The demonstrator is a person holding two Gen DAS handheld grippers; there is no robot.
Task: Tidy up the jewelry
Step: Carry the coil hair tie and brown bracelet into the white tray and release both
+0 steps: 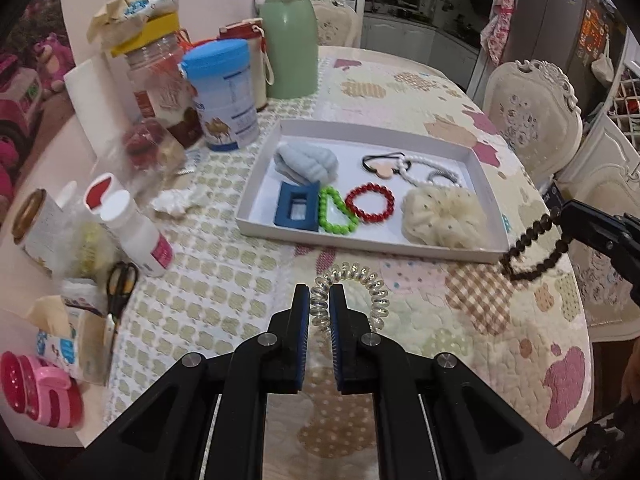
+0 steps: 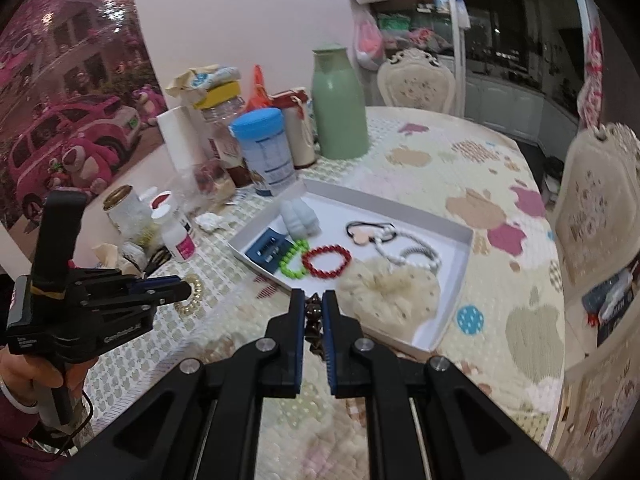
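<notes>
We are holding two grippers above a table (image 1: 460,80) covered with a patterned quilted cloth, and starting at the left edge we are seeing scissors (image 1: 120,284), a white bottle (image 1: 132,228), a blue-lidded tin (image 1: 224,96) and a tall green flask (image 1: 288,36) crowding the side by the wall. Our left gripper (image 1: 320,300) is pinching a clear coiled hair tie (image 1: 360,284), its blue-padded fingers closed on one side of the coil while the rest is looping out to the right above the cloth. Beyond it a shallow white tray (image 1: 486,178) is lying on the table, holding a pale blue scrunchie (image 1: 308,162), a blue clip (image 1: 298,208), a green bead bracelet (image 1: 336,212), a red bead bracelet (image 1: 370,202) and a cream scrunchie (image 1: 444,218). Further right, our right gripper (image 2: 313,312) is gripping a dark bead bracelet (image 1: 532,252), which is dangling in the air just beside the tray's near right corner.
</notes>
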